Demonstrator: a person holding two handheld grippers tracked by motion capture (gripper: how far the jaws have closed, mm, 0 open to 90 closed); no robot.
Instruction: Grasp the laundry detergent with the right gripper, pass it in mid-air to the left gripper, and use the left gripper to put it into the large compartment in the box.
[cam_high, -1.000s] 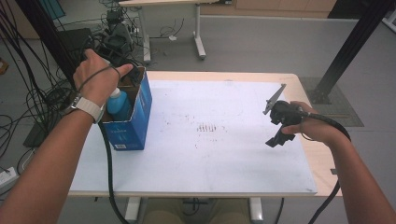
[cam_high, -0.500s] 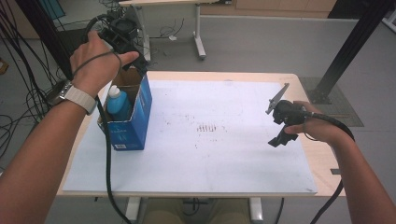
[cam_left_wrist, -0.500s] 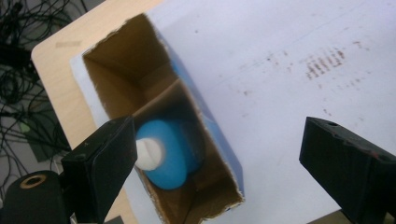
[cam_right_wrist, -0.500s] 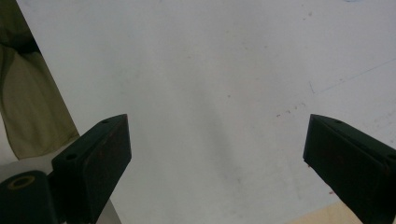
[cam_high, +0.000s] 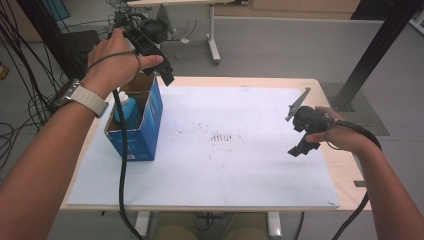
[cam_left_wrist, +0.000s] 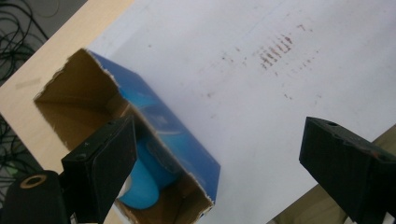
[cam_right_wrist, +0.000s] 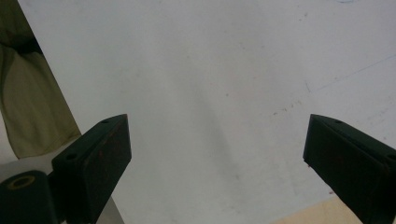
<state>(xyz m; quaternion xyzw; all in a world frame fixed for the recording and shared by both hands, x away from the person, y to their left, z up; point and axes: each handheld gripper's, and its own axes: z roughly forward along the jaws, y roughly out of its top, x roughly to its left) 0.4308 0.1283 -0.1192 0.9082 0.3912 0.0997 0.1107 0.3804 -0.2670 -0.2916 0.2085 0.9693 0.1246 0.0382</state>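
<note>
Grey floor surrounds the surface (cam_high: 300, 85), a pale wooden top almost wholly covered by a white sheet (cam_high: 225, 170) that bears a patch of small reddish-brown marks (cam_high: 222, 137) near its middle. Beyond the far edge stands another table's white leg (cam_high: 214, 35), with black cables (cam_high: 25, 100) strewn over the floor to the left and a dark slanted post (cam_high: 370, 55) rising at the far right.

A blue cardboard box (cam_high: 142, 125) with its top torn open stands on the sheet's left part, and a light-blue bottle (cam_high: 127, 110) with a white cap sits inside it. The left gripper (cam_high: 162, 67) hangs in the air above the box's far end, touching nothing; its fingers (cam_left_wrist: 107, 158) have just been opening and stand released, with nothing between them. In the left gripper view, box and bottle lie below and beyond the left-hand finger, and the marks lie farther off, between the two fingers.

The right gripper (cam_high: 300, 147) is held above the sheet's right part, well apart from the box. Its fingers (cam_right_wrist: 93, 158) stand wide and released, with bare white sheet beyond them.
</note>
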